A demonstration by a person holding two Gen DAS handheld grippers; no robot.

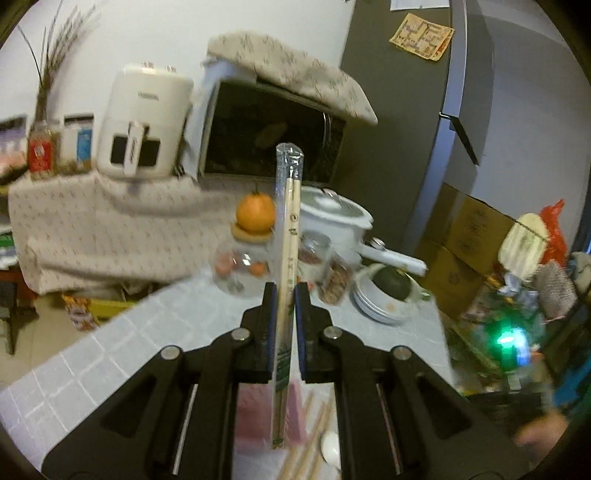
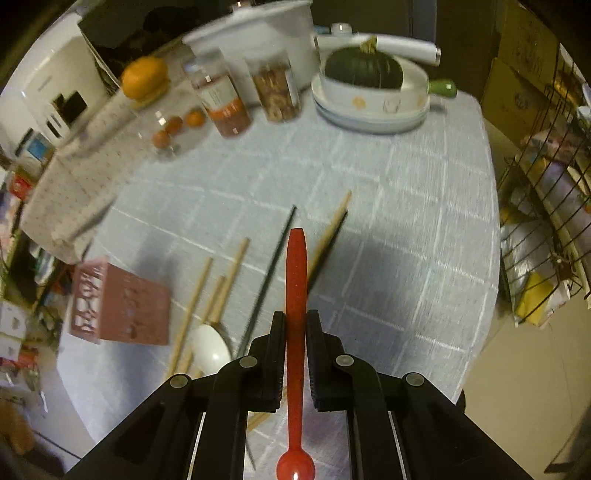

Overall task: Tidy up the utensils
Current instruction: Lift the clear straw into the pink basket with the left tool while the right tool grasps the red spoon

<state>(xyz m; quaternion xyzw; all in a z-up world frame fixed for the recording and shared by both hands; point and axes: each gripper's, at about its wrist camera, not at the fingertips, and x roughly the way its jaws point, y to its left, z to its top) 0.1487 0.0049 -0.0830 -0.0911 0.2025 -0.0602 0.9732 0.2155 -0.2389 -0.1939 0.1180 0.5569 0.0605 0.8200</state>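
My left gripper [image 1: 284, 291] is shut on a pair of wooden chopsticks in a clear wrapper [image 1: 288, 229], held upright above the table. My right gripper [image 2: 296, 321] is shut on a red spoon [image 2: 296, 273], handle pointing forward, bowl toward me. A pink utensil holder [image 2: 118, 306] stands on the table at the left; it also shows in the left wrist view [image 1: 255, 413]. Loose wooden chopsticks [image 2: 207, 295], a dark chopstick [image 2: 271, 269] and a white spoon [image 2: 210, 347] lie on the blue-grey tablecloth [image 2: 406, 221].
At the table's far side stand glass jars [image 2: 221, 99], an orange [image 2: 144, 79], a white pot [image 2: 258, 33] and stacked plates with a dark green squash [image 2: 364, 70]. A wire rack [image 2: 546, 206] is at the right. A microwave [image 1: 273, 133] and white appliance [image 1: 144, 118] stand behind.
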